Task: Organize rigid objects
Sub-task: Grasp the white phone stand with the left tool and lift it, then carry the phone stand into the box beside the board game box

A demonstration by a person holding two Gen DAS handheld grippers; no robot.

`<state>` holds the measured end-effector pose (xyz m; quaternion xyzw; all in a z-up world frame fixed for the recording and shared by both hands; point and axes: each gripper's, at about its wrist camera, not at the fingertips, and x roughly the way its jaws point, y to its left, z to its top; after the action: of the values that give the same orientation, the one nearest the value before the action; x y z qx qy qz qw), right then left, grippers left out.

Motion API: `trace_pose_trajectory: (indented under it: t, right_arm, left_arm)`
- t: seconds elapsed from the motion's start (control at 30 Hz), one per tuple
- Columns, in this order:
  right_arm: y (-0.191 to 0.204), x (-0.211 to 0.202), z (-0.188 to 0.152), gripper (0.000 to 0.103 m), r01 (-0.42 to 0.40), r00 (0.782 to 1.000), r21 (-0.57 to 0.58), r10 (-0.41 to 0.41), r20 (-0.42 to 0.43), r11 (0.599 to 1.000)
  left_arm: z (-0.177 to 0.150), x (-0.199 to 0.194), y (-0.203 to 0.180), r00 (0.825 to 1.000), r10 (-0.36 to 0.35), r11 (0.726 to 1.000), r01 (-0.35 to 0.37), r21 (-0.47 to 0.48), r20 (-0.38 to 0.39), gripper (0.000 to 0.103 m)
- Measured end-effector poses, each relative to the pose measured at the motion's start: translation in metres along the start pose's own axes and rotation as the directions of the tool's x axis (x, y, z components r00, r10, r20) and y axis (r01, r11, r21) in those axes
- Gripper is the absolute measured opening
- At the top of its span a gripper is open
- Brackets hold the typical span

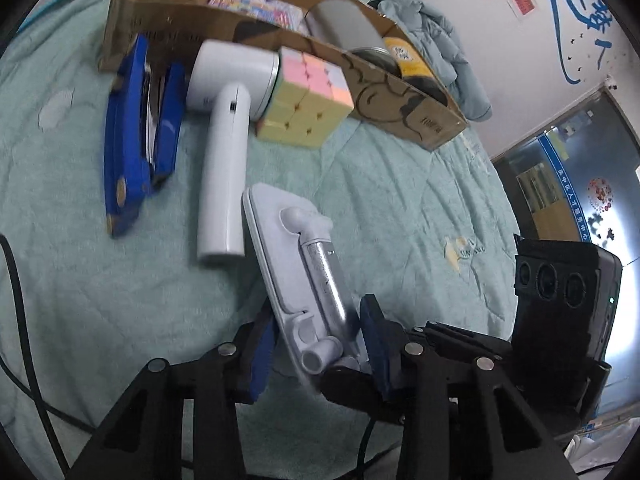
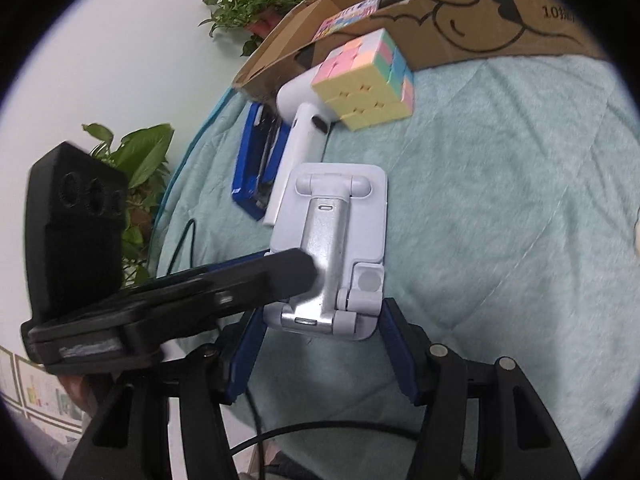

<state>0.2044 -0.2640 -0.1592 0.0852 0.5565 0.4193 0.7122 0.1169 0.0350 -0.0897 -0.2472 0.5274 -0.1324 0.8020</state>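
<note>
The folded grey plastic-and-metal phone stand [image 1: 296, 280] is pinched edgewise by the left gripper [image 1: 320, 356]; right gripper [image 2: 320, 354] is spread around it. Probably light, stiff, slippery — best grabbed by its flat edges.

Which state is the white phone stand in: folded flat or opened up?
Folded flat: the phone stand has its silver arm lying along the white plate, held between the left gripper jaws.

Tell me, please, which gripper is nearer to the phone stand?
Left. The left gripper is shut on the phone stand, its fingers on both sides. The right gripper is open just short of the stand's near end, apparently not touching it.
</note>
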Motion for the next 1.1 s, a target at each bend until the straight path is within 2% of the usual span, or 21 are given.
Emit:
trace_pose_trajectory:
  t: [0.17, 0.27, 0.37, 0.57, 0.73, 0.87, 1.1]
  right_arm:
    - [-0.001, -0.001, -0.003, 0.057, -0.023, 1.000, -0.010, 0.023, -0.004, 1.000]
    - [0.001, -0.004, -0.006, 0.057, -0.008, 1.000, -0.047, 0.009, 0.002, 0.999]
    - [0.005, -0.001, -0.004, 0.056, -0.016, 1.000, -0.062, 0.016, 0.009, 0.998]
    - [0.014, -0.013, 0.008, 0.056, -0.028, 0.997, -0.092, 0.034, 0.066, 0.995]
    - [0.027, -0.026, 0.032, 0.056, -0.009, 0.992, -0.155, 0.029, 0.126, 0.988]
    - [0.043, -0.032, 0.060, 0.056, 0.003, 0.986, -0.217, 0.033, 0.163, 0.976]
    - [0.062, -0.032, 0.115, 0.056, 0.021, 0.979, -0.261, 0.033, 0.203, 0.965]
  left_arm:
    - [-0.007, -0.005, -0.005, 0.999, 0.034, 0.999, -0.034, 0.011, 0.019, 0.037]
    - [-0.008, -0.009, -0.011, 0.997, 0.063, 0.998, -0.063, 0.024, 0.036, 0.035]
    - [-0.005, -0.015, -0.012, 0.997, 0.060, 0.998, -0.062, 0.022, 0.055, 0.031]
    - [0.010, -0.037, -0.027, 0.991, 0.060, 0.995, -0.069, 0.071, 0.118, 0.030]
    - [0.036, -0.060, -0.033, 0.983, 0.036, 0.993, -0.056, 0.103, 0.182, 0.029]
    - [0.062, -0.080, -0.036, 0.967, 0.038, 0.990, -0.071, 0.124, 0.251, 0.029]
    - [0.122, -0.103, -0.036, 0.951, 0.026, 0.984, -0.079, 0.159, 0.309, 0.029]
